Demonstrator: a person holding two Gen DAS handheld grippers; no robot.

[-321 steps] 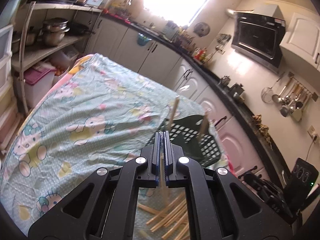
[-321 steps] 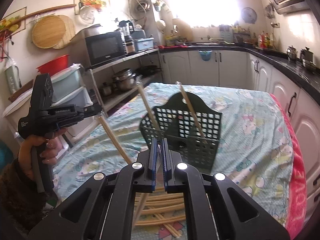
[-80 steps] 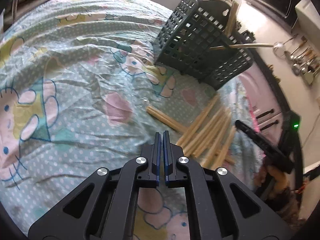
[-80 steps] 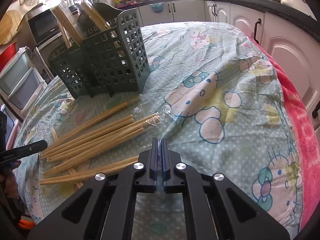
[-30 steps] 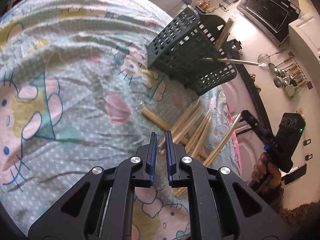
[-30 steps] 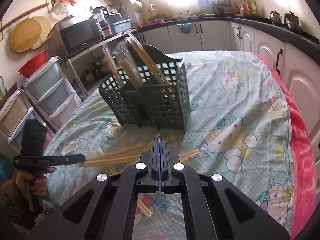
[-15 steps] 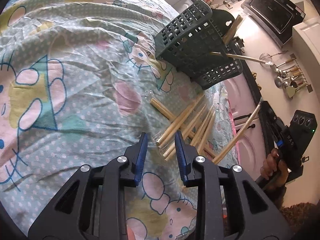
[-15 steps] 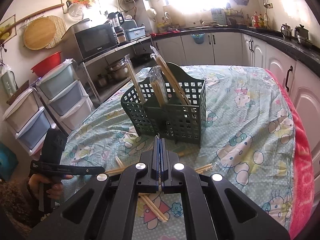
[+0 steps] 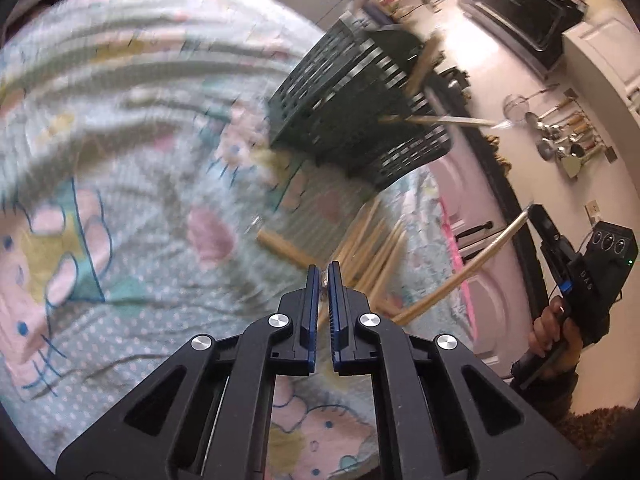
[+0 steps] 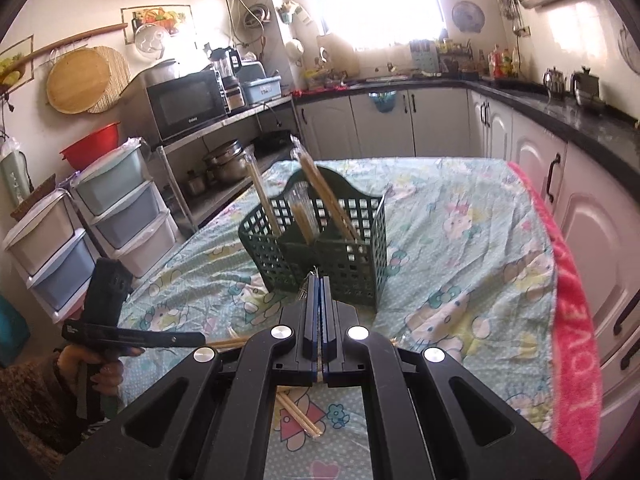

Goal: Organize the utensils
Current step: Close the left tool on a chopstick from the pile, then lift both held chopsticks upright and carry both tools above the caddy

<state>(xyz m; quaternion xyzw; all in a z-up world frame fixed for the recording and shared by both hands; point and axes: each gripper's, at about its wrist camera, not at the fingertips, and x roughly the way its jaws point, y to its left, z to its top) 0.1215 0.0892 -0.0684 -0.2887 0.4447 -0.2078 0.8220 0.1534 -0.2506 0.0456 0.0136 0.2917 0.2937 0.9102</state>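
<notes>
A dark green mesh utensil holder (image 10: 320, 248) stands on the table with several wrapped chopstick pairs upright in it; it also shows in the left wrist view (image 9: 356, 120). Loose wrapped chopsticks (image 9: 372, 248) lie in a pile in front of it. My right gripper (image 10: 319, 280) is shut on one wrapped chopstick pair (image 9: 464, 272), lifted above the table; it appears in the left wrist view (image 9: 536, 216). My left gripper (image 9: 324, 268) has its jaws nearly closed around the end of a chopstick in the pile; the view is blurred. It appears in the right wrist view (image 10: 200, 337).
The table carries a pale blue cartoon cloth (image 10: 460, 232) with a pink towel (image 10: 572, 320) along its right edge. Plastic drawers (image 10: 116, 216) and a shelf with a microwave (image 10: 184, 100) stand to the left. Kitchen cabinets (image 10: 400, 128) run behind.
My left gripper's jaws have narrowed from wide open to almost closed over the chopstick pile. My right gripper has risen with its chopstick pair, still shut.
</notes>
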